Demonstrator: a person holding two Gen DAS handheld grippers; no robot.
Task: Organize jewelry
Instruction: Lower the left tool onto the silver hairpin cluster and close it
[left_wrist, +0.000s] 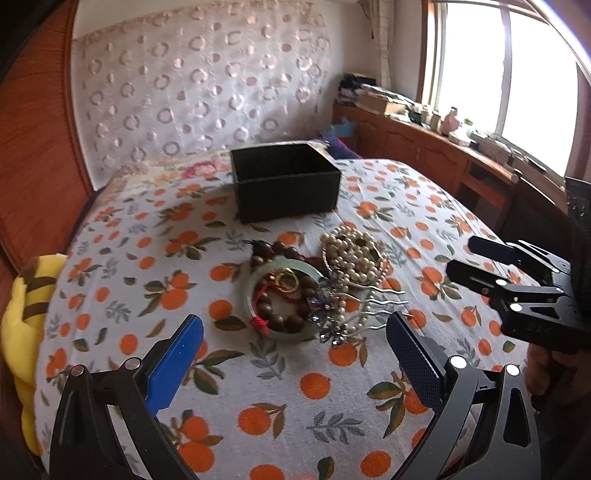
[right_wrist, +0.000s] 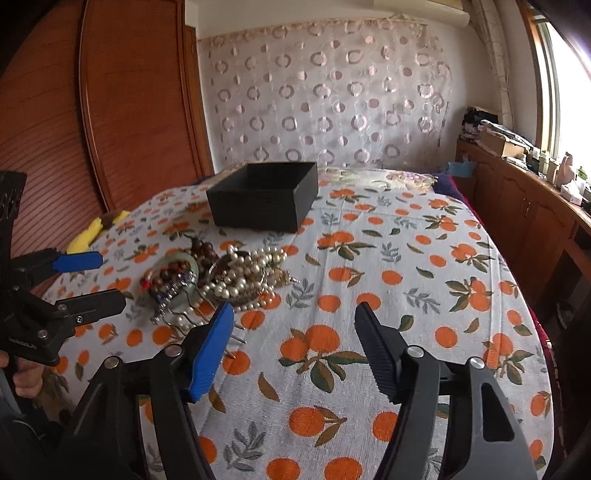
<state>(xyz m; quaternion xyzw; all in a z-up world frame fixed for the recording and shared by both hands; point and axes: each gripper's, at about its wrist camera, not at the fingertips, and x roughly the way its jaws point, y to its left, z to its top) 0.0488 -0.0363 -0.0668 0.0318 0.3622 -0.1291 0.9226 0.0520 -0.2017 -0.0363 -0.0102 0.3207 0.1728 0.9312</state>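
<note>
A pile of jewelry lies on the orange-print cloth: a pale green jade bangle (left_wrist: 258, 269) around brown wooden beads (left_wrist: 284, 321), a pearl necklace (left_wrist: 354, 251), a silver hair comb (left_wrist: 373, 306) with purple flowers. The pile also shows in the right wrist view, with the pearls (right_wrist: 247, 273) at its right. An open black box (left_wrist: 284, 181) (right_wrist: 266, 195) stands behind the pile. My left gripper (left_wrist: 295, 328) is open and empty, just in front of the pile. My right gripper (right_wrist: 295, 317) is open and empty, right of the pile.
The cloth (left_wrist: 258, 387) covers a bed. A yellow plush toy (left_wrist: 26, 310) lies at its left edge. A wooden wardrobe (right_wrist: 110, 110) stands on the left, a wooden cabinet (right_wrist: 517, 206) with clutter under the window on the right.
</note>
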